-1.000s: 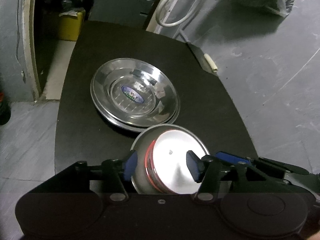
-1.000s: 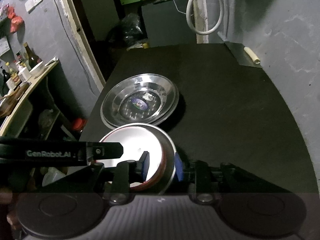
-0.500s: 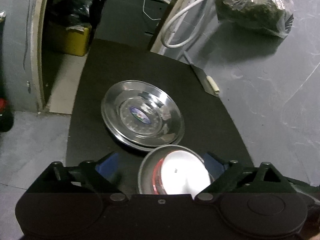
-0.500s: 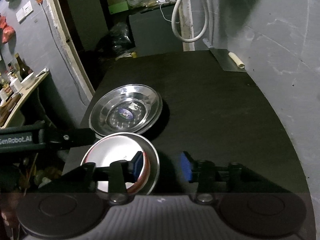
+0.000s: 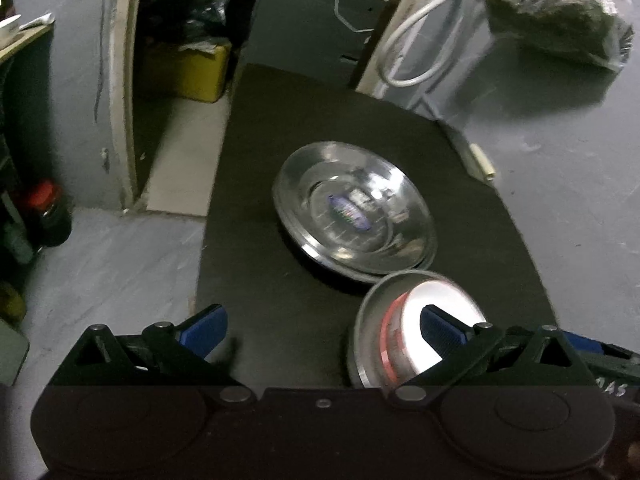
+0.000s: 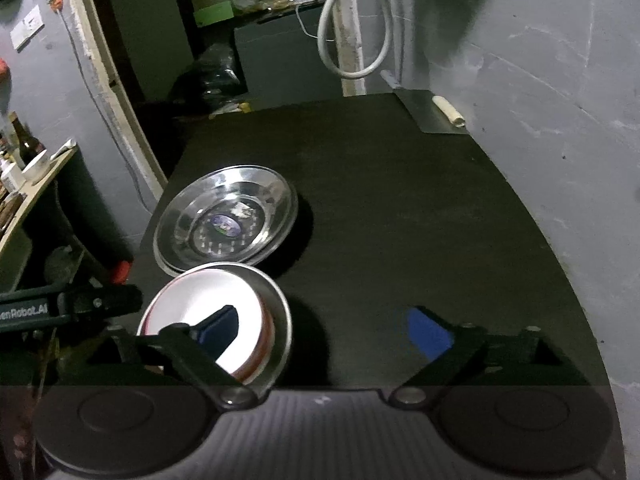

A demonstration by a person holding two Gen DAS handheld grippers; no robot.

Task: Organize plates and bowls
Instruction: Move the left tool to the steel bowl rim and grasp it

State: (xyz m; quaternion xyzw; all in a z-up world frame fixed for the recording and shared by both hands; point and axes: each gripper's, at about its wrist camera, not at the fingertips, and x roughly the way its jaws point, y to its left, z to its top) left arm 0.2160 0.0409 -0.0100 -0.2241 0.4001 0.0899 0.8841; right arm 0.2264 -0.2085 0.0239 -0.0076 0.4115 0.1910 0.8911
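Observation:
A steel bowl with a white, red-rimmed bowl nested inside stands on the black table. It touches the near edge of a stack of steel plates. My left gripper is open and its jaws are still opening. Its right finger hangs over the bowl's inside and its left finger is over bare table. In the right wrist view the bowl sits low left, in front of the plates. My right gripper is open and opening, its left finger over the bowl, pads off the rim.
A grey wall borders the table's right side. A flat blade with a pale handle lies at the far right corner. A white hose and a bag hang behind. A red-capped bottle stands left, past the table's left edge.
Both grippers have spread their jaws wide and let go of the bowl's rim. The left gripper has shifted left, so the bowl now lies at the right of its view.

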